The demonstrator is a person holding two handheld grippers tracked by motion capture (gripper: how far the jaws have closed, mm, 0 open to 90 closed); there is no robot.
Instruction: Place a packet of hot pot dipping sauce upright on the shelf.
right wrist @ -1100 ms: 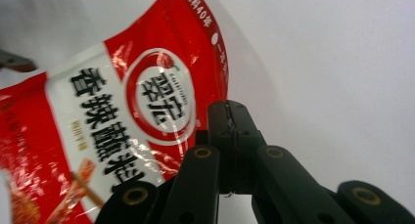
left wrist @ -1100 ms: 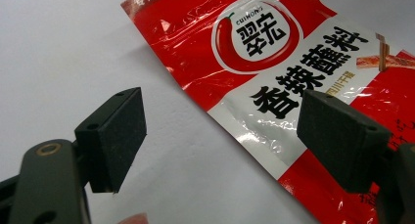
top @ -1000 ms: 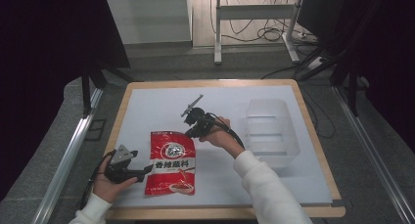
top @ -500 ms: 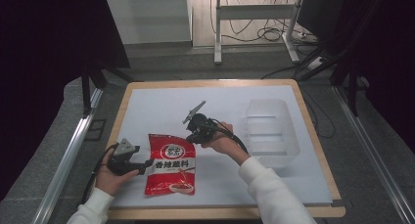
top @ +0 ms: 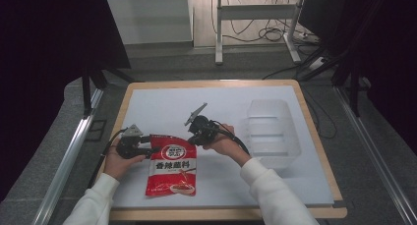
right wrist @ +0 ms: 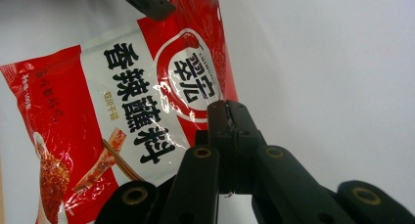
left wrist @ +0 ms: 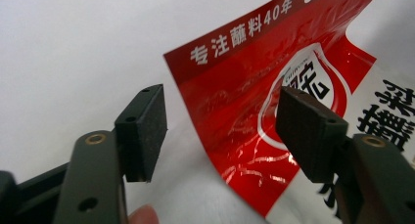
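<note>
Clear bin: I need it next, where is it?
In the high view the clear bin sits on the table's right side, just right of the right gripper.

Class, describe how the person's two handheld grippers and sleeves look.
Both sleeves are white. The left gripper has black jaws with ridged rectangular pads and brass-coloured screw holes. The right gripper is black too, topped by a grey three-cornered plate, trailing a black cable.

Your right gripper hangs with its black jaws pressed together, tips over the edge of a red and white seasoning packet lying on the white table. A dark jaw of the other gripper reaches the packet's far end.
</note>
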